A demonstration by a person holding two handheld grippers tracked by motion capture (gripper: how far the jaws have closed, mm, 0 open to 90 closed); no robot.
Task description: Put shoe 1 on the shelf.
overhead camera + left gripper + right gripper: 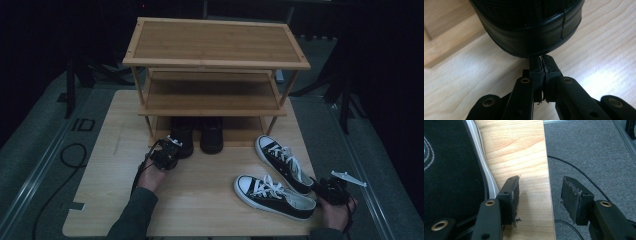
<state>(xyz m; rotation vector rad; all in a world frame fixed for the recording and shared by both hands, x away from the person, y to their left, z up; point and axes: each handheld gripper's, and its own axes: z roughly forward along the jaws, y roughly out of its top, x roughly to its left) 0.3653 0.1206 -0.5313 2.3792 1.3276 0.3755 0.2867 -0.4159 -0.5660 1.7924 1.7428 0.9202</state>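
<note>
Two black shoes toe-in under the rack (215, 42), two sneakers out on the surface (200, 220), one gripper near each pair.

Far left: left gripper (172, 146), jaws clenched on nothing, pads pressed flat together. Straight ahead of the tips, the rounded heel of the left black shoe (184, 131), touching or as good as touching in the left gripper view (544, 60). Long axis of that shoe (529, 30) in line with the jaws, running away from the hand toward the bottom shelf. Looks like a shove rather than a grasp: force along the shoe's length, heel first, with little room to slip off sideways.

Just right of it, the second black shoe (211, 135), parallel, close beside the first.

Further right, the sneakers (280, 180) lying at a slant, toes left, heels toward the right edge.

Far right: right gripper (327, 181), jaws released and empty, spread across the surface's edge (541, 192), with the near sneaker (449, 170) just to their left. Nearer hand for the sneakers, by far.
</note>
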